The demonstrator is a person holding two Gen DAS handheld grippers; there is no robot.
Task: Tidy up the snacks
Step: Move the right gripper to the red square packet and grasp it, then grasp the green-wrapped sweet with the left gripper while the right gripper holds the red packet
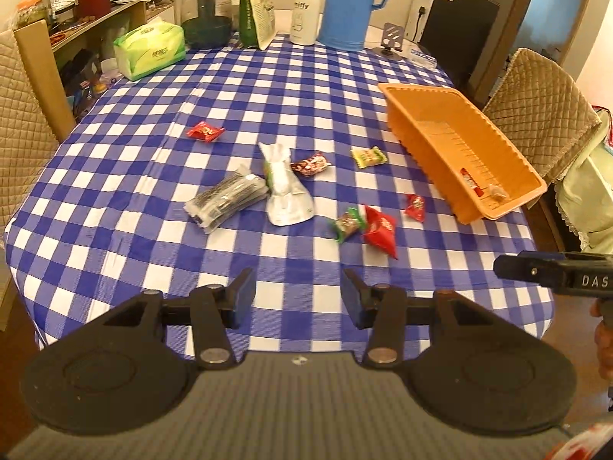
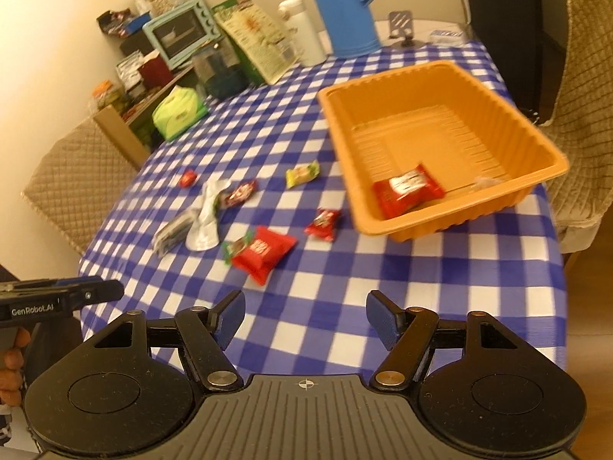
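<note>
An orange tray (image 2: 452,73) (image 1: 417,94) stands on the right of the checked table and holds a red snack pack (image 2: 408,189) (image 1: 470,182). Loose snacks lie on the cloth: a large red pack (image 2: 264,253) (image 1: 379,230), a small red candy (image 2: 323,222) (image 1: 415,207), a yellow-green candy (image 2: 302,173) (image 1: 368,157), a dark red candy (image 1: 310,165), a silver pouch (image 1: 285,188), a grey pack (image 1: 228,199) and a far red candy (image 1: 205,131). My left gripper (image 1: 299,295) and right gripper (image 2: 304,316) are open and empty above the near table edge.
A blue jug (image 1: 350,4), white bottle (image 1: 304,9), green bag (image 1: 254,4), glass jar (image 1: 207,15) and tissue pack (image 1: 149,51) stand at the table's far side. Padded chairs (image 1: 544,111) (image 1: 23,126) flank the table. A cluttered shelf (image 1: 95,4) is at the back left.
</note>
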